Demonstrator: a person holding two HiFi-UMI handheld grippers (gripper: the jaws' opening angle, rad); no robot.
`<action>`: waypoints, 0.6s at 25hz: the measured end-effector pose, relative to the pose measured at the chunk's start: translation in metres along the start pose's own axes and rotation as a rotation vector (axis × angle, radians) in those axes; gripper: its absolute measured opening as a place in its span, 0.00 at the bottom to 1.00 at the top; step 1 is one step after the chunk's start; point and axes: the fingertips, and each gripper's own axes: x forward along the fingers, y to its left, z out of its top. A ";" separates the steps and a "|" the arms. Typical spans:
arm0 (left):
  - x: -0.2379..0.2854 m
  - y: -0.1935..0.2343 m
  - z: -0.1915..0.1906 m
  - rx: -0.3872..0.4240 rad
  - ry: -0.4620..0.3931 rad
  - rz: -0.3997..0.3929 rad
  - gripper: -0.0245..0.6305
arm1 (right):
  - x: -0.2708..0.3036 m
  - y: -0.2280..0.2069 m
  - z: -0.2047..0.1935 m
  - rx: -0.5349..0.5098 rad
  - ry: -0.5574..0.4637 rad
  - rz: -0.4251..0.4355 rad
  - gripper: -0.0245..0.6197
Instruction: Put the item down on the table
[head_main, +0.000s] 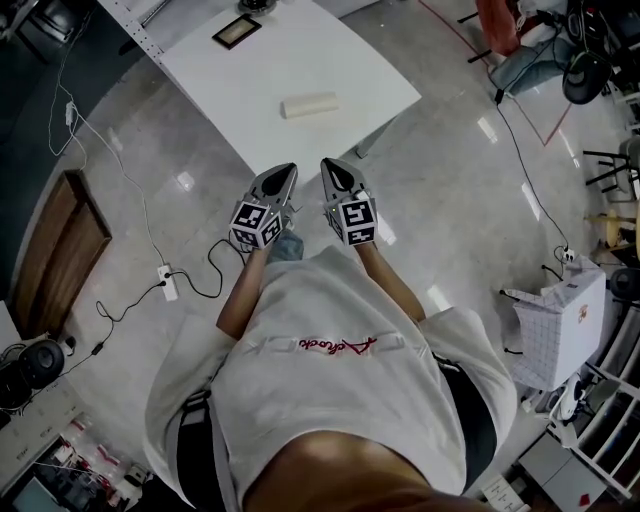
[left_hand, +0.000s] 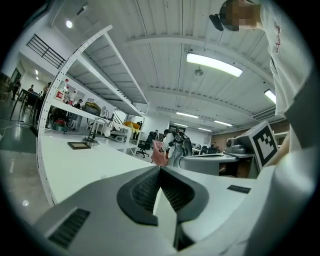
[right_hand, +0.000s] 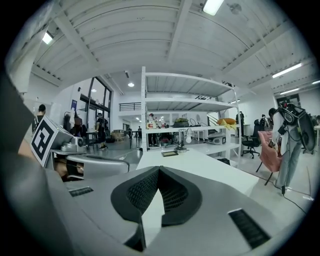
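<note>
A cream roll (head_main: 310, 105) lies on its side on the white table (head_main: 350, 60), apart from both grippers. I hold both grippers side by side in front of my chest, short of the table's near corner. In the head view the left gripper (head_main: 288, 171) and the right gripper (head_main: 330, 165) point toward the table. Seen from its own camera, the left gripper (left_hand: 160, 168) has its jaws shut with nothing between them. The right gripper (right_hand: 159, 169) is likewise shut and empty. Neither gripper view shows the roll.
A dark picture frame (head_main: 237, 31) lies at the table's far side, by a white shelf rack (right_hand: 185, 107). On the floor are a power strip (head_main: 167, 283) with cables, a wooden board (head_main: 60, 250) at left and a white cart (head_main: 560, 330) at right.
</note>
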 end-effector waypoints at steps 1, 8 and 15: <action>-0.003 -0.004 -0.001 0.003 -0.003 0.002 0.06 | -0.005 0.001 0.000 0.000 -0.003 0.002 0.02; -0.025 -0.035 -0.010 0.012 -0.018 0.007 0.06 | -0.040 0.016 -0.009 -0.004 -0.012 0.009 0.02; -0.048 -0.051 -0.021 0.015 -0.028 0.023 0.07 | -0.062 0.034 -0.017 -0.012 -0.015 0.024 0.02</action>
